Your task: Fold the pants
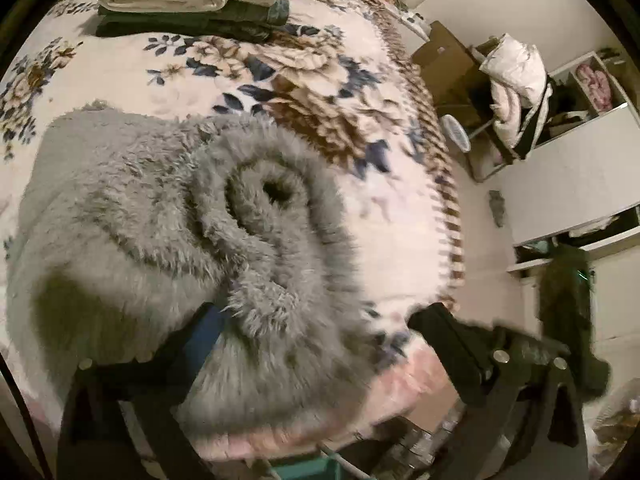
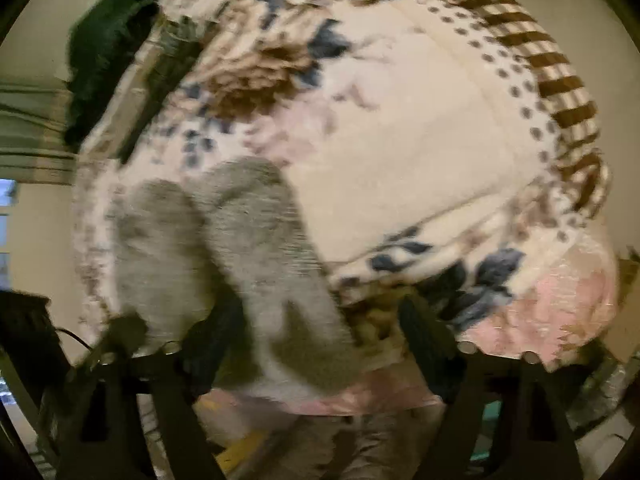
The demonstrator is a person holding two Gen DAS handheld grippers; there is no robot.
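- The grey fleece pants (image 1: 168,248) lie bunched and partly rolled on the near part of the bed (image 1: 404,216), close to its near edge; in the right wrist view the same pants (image 2: 224,252) show as two grey lobes, blurred.
- The left gripper (image 1: 316,320) has its jaws spread wide; the left blue-padded finger (image 1: 204,332) lies against the fleece and the right finger is out over the blanket, so nothing is pinched.
- The right gripper (image 2: 316,332) also stands released, with a fold of the pants lying loosely between its fingers, the pads not pressing that I can see.
- To the right of the pants the floral blanket (image 2: 420,152) is bare up to its brown striped border (image 2: 560,84), giving open room on that side.
- At the far end of the bed sits a stack of folded clothes (image 1: 188,4), cream on dark green, well apart from the pants.
- Beyond the bed's right edge a strip of pale floor (image 1: 480,240) runs along it, with cardboard boxes (image 1: 444,56), a white shelf unit (image 1: 580,172) and a dark garment (image 1: 568,312) hanging off it.
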